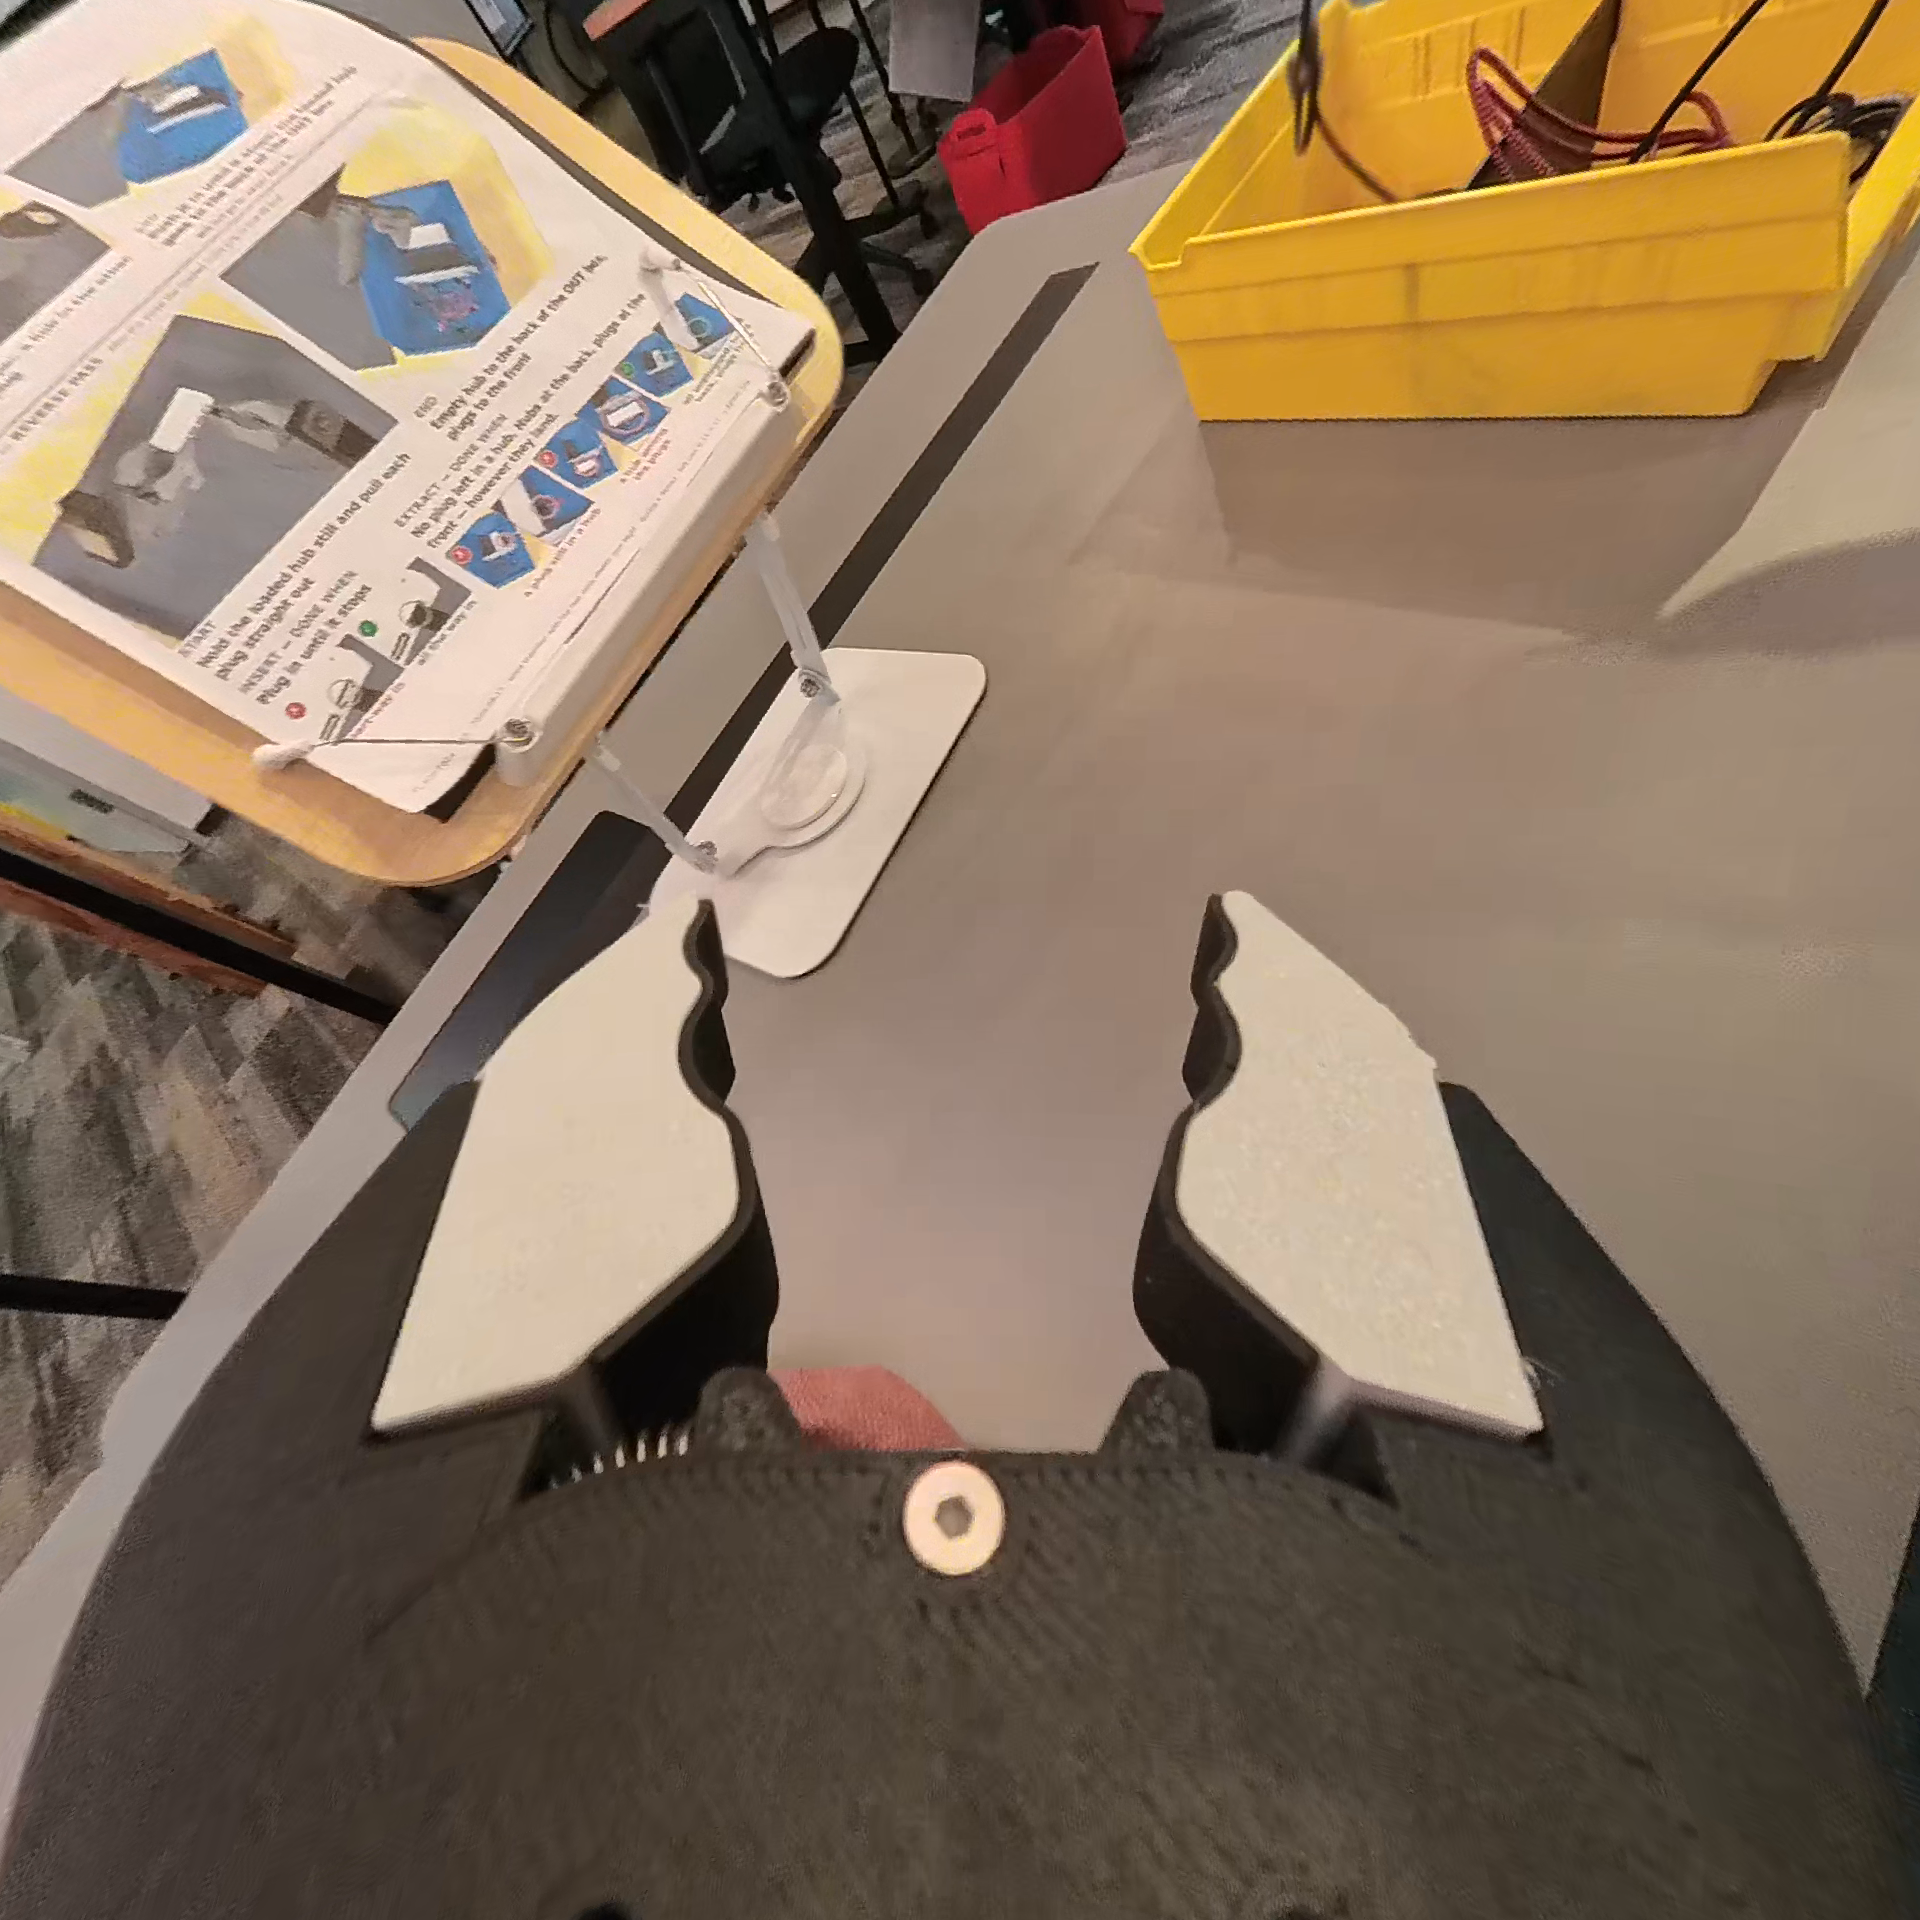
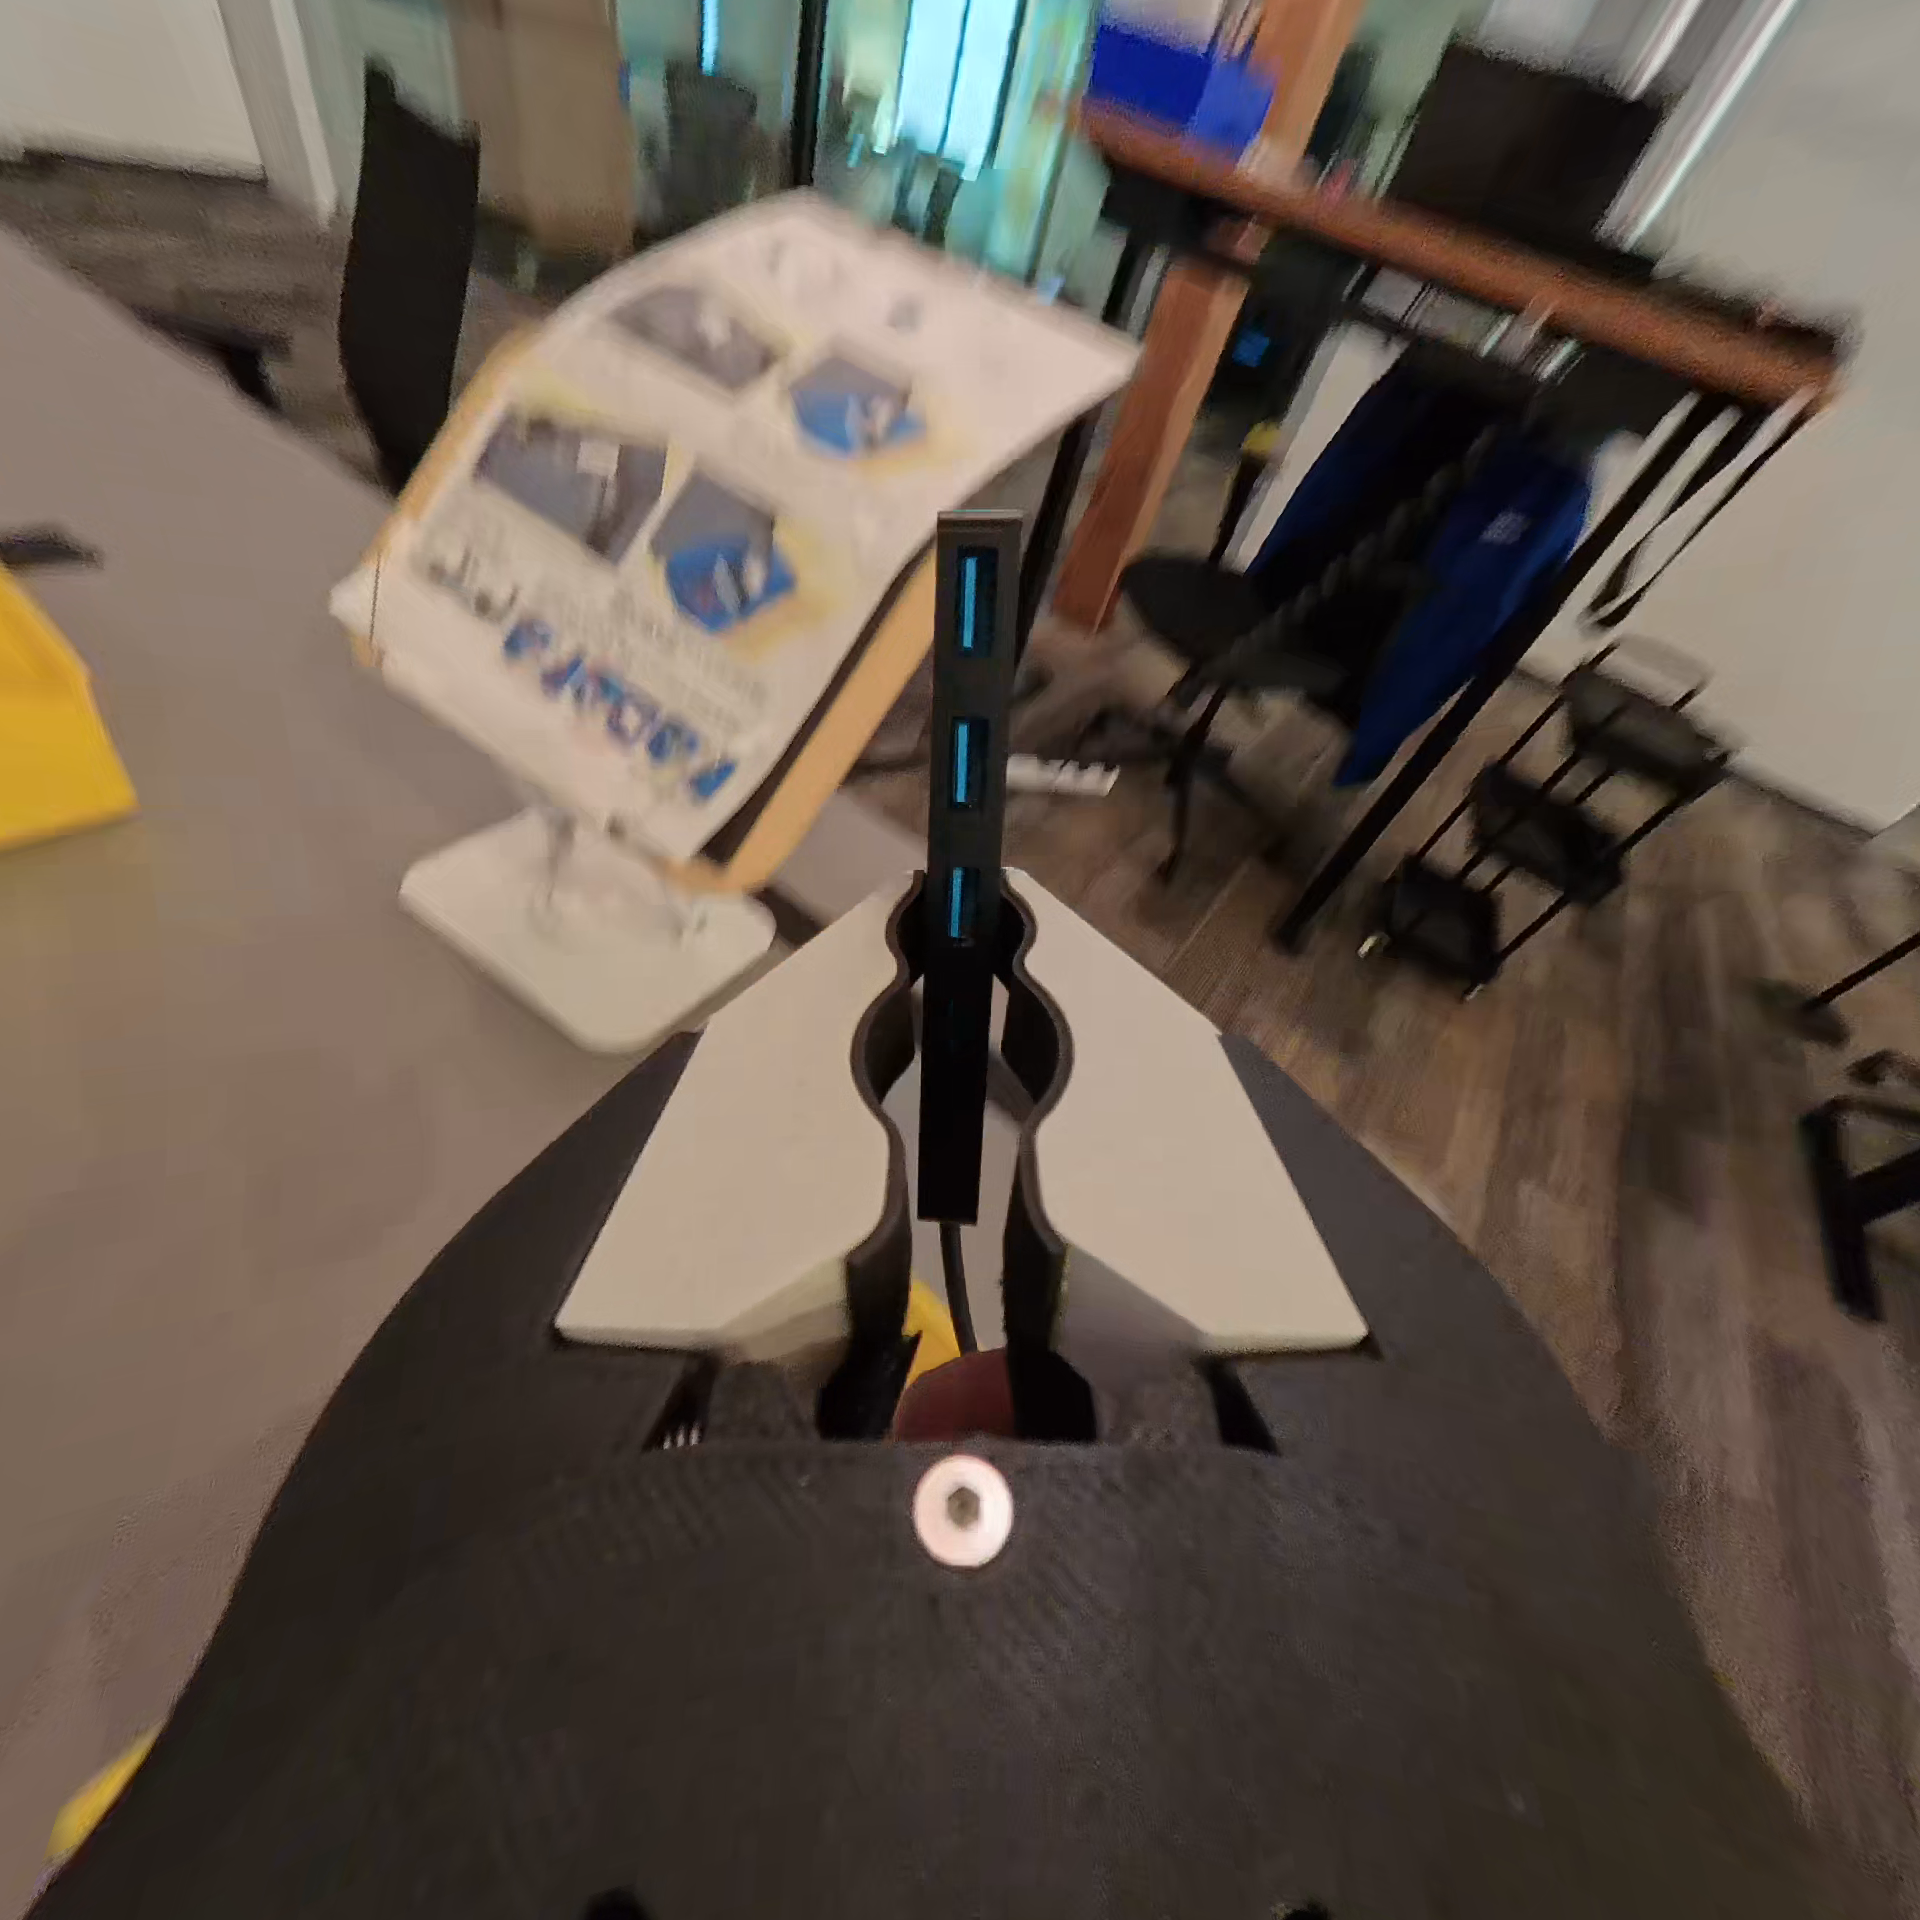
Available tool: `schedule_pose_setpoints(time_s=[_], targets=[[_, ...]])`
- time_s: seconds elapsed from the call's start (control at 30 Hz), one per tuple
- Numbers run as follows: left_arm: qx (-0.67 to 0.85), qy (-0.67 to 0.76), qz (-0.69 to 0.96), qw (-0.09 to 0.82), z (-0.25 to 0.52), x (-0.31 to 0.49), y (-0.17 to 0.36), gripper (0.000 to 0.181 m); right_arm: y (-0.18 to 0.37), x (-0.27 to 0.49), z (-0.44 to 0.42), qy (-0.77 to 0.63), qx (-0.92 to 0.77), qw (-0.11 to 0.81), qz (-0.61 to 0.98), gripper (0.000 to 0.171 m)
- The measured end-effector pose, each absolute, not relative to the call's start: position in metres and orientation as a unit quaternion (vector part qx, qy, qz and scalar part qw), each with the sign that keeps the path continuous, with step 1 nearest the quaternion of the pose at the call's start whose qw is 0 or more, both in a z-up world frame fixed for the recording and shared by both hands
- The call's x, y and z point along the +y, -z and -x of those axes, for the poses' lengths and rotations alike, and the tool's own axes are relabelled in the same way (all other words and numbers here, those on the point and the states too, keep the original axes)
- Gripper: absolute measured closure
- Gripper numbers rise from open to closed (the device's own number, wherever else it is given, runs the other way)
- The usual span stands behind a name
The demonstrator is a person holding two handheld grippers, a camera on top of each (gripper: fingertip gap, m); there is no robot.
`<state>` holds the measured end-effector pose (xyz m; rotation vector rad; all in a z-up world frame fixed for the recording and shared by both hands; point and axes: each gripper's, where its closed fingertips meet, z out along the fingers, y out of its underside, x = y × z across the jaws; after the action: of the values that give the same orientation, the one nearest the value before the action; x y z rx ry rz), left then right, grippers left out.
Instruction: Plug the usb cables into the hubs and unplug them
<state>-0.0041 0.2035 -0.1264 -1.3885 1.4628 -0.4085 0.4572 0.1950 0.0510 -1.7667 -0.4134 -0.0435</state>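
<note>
In the left wrist view, my left gripper point(image 1: 961, 914) is hovering with fingers spread wide and holding nothing, over bare grey table point(image 1: 1299, 831). A yellow bin point(image 1: 1455, 312) holding cables point(image 1: 1558, 125) is sitting upper right; an instruction stand point(image 1: 416, 468) is crowding the upper left.

In the right wrist view, my right gripper point(image 2: 961, 904) is pinching a slim black USB hub point(image 2: 971, 727) at its lower half, ports all empty. It looks light, rigid and smooth, so I am gripping its flat sides. The table edge is lying close beneath it.

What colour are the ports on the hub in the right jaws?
Blue, set in the black hub; clearest in the right wrist view.
</note>
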Motion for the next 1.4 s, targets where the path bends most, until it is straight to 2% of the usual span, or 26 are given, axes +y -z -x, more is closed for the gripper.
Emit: schedule_pose_setpoints(time_s=[0.1,0.17,0.27,0.37,0.47,0.53,0.63,0.7,0.87,0.97,1.07,1.23,1.27,1.3,1.33,1.37,1.4], targets=[[0.605,0.149,0.585,0.519,0.017,0.213,0.119,0.096,0.034,0.193,-0.466,0.040,-0.209,0.521,0.826,0.163],[0.601,0.135,0.593,0.518,0.027,0.221,0.116,0.096,0.098,0.185,-0.481,0.096,-0.254,0.415,0.868,0.163],[0.593,0.123,0.603,0.519,0.039,0.230,0.112,0.096,0.185,0.169,-0.487,0.078,-0.298,0.284,0.908,0.163],[0.589,0.109,0.612,0.516,0.047,0.237,0.112,0.096,0.246,0.165,-0.500,0.107,-0.325,0.192,0.920,0.163],[0.589,0.090,0.622,0.508,0.055,0.244,0.116,0.095,0.292,0.170,-0.482,0.075,-0.371,0.160,0.911,0.162],[0.589,0.078,0.631,0.499,0.063,0.250,0.121,0.093,0.316,0.161,-0.476,0.056,-0.388,0.101,0.914,0.160],[0.585,0.056,0.649,0.483,0.080,0.262,0.128,0.091,0.309,0.164,-0.474,0.042,-0.383,0.076,0.920,0.136],[0.579,0.040,0.662,0.474,0.093,0.272,0.132,0.090,0.280,0.177,-0.473,0.047,-0.381,0.114,0.916,0.125],[0.549,-0.011,0.705,0.449,0.144,0.305,0.142,0.083,0.191,0.180,-0.484,0.087,-0.356,0.205,0.908,0.119],[0.502,-0.050,0.755,0.418,0.199,0.333,0.159,0.070,0.152,0.148,-0.512,0.149,-0.288,0.239,0.915,0.116],[0.442,-0.057,0.816,0.367,0.263,0.347,0.191,0.059,0.165,0.090,-0.531,0.109,-0.197,0.258,0.939,0.105],[0.355,-0.034,0.896,0.266,0.340,0.346,0.258,0.053,0.240,0.010,-0.561,0.094,-0.113,0.189,0.971,0.095],[0.341,-0.030,0.906,0.249,0.350,0.346,0.269,0.054,0.250,0.004,-0.560,0.085,-0.107,0.183,0.973,0.099],[0.332,-0.024,0.914,0.233,0.356,0.345,0.275,0.065,0.251,0.004,-0.552,0.052,-0.101,0.198,0.974,0.120],[0.330,-0.022,0.915,0.229,0.359,0.345,0.276,0.078,0.249,0.006,-0.549,0.038,-0.098,0.217,0.971,0.122],[0.339,-0.023,0.917,0.208,0.362,0.341,0.281,0.106,0.249,0.006,-0.547,0.028,-0.095,0.221,0.970,0.128],[0.352,-0.018,0.919,0.176,0.363,0.334,0.288,0.120,0.250,0.005,-0.545,0.013,-0.090,0.216,0.972,0.133]])
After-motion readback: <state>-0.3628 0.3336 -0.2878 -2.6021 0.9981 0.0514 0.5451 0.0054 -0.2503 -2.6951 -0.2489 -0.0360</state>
